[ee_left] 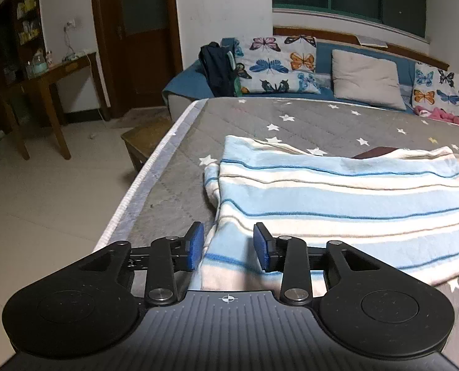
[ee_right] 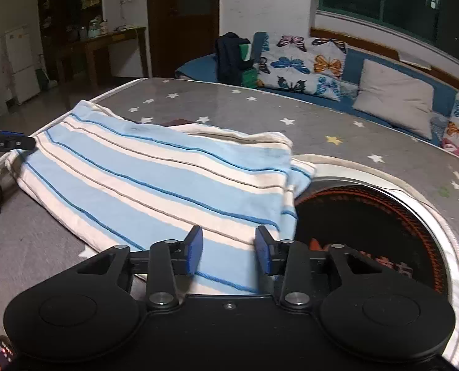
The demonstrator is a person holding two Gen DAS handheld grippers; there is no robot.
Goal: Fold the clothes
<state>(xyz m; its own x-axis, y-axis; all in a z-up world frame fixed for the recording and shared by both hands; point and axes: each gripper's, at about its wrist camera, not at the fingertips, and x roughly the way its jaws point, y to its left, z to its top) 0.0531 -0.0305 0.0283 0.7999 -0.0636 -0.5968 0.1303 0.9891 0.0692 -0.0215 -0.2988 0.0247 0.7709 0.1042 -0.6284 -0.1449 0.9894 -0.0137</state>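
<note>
A folded light-blue and cream striped garment [ee_left: 337,204] lies on the grey star-print bed [ee_left: 291,117]. My left gripper [ee_left: 229,247] is open, its blue pads either side of the garment's near left corner, holding nothing. In the right wrist view the same garment [ee_right: 155,179] lies ahead. My right gripper [ee_right: 229,249] is open over its near right edge, empty. The left gripper's tip [ee_right: 10,143] shows at the garment's far left corner.
A black round cushion with orange pattern and white rim [ee_right: 368,225] lies right of the garment. Butterfly pillows [ee_left: 279,61] and a grey pillow [ee_left: 365,77] sit at the back. A wooden table [ee_left: 53,74] and stool [ee_left: 146,139] stand left of the bed edge. A phone [ee_right: 0,355] lies near.
</note>
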